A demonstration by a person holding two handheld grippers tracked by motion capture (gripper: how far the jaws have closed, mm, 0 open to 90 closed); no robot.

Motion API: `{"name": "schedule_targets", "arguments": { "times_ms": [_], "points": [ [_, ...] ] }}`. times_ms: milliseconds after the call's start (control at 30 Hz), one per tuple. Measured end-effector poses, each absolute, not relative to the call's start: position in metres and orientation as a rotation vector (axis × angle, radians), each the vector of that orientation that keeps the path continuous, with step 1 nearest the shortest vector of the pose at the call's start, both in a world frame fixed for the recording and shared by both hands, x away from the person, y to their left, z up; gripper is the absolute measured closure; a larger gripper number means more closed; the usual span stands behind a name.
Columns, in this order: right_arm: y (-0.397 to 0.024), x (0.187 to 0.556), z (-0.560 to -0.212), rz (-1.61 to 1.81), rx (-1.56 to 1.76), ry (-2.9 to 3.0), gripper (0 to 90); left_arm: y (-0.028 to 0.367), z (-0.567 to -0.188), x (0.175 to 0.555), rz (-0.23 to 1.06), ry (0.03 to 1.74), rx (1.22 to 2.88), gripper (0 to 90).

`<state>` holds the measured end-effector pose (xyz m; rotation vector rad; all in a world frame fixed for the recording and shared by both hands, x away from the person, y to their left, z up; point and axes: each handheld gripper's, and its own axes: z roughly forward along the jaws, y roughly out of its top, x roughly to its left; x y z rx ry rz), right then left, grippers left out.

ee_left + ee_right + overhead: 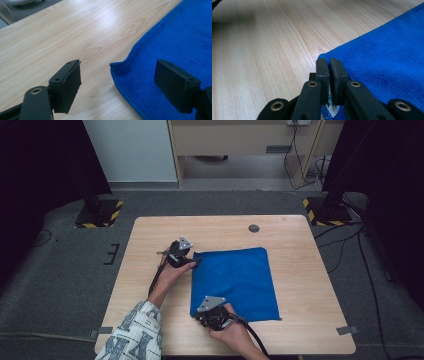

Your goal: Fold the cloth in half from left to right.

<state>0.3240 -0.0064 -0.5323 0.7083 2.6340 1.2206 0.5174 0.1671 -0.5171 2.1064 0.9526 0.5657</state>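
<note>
Table (150,245) of pale wood takes up the middle of the high view, with grey carpet around it and a small dark round cap (254,228) set into its far part. On the table lies the cloth (235,280), blue and flat, close to square, a little longer from the far edge to the near one than across. Its long axis runs away from the person and leans slightly, so the far edge sits further left than the near one. It lies a bit right of the table's centre, nearer the front edge than the back.

The left gripper (195,263) sits at the cloth's far left corner, pointing right toward it. In the left gripper view its jaws stand wide apart. One is over bare wood and the other over the blue pile, with the corner (117,66) between them and no pad pressing on it.

The right gripper (196,312) is at the near left corner, its grey plate on top and its cable trailing back past the hand. In the right gripper view its jaws are nearly together, a thin slit between them. Blue fabric shows low between the jaws, pinched there, at the corner (324,55) where the cloth's edge meets the wood.
</note>
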Motion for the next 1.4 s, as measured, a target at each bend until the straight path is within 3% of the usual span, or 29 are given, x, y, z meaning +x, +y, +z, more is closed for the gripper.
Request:
{"name": "schedule_targets", "arguments": {
  "times_ms": [167,267,467,633,800,1400],
  "points": [
    [-0.008,0.323,-0.530,1.232,0.721,2.623,86.3,0.171,-0.528,0.524,0.499,0.982,2.068,21.3],
    [-0.009,0.322,-0.529,1.230,0.717,2.621,86.3,0.172,-0.534,0.527,0.450,0.977,2.053,27.7],
    [-0.011,0.321,-0.526,1.245,0.714,2.620,86.4,0.166,-0.533,0.526,0.405,0.928,2.065,63.2],
    [-0.012,0.319,-0.523,1.254,0.729,2.603,86.4,0.162,-0.522,0.529,0.366,0.956,2.062,81.3],
    [-0.012,0.317,-0.520,1.253,0.722,2.591,86.5,0.162,-0.508,0.531,0.378,1.011,1.981,85.4],
    [-0.005,0.311,-0.500,1.298,0.752,2.509,86.9,0.162,-0.483,0.532,0.402,1.082,2.007,86.7]
  ]
}}
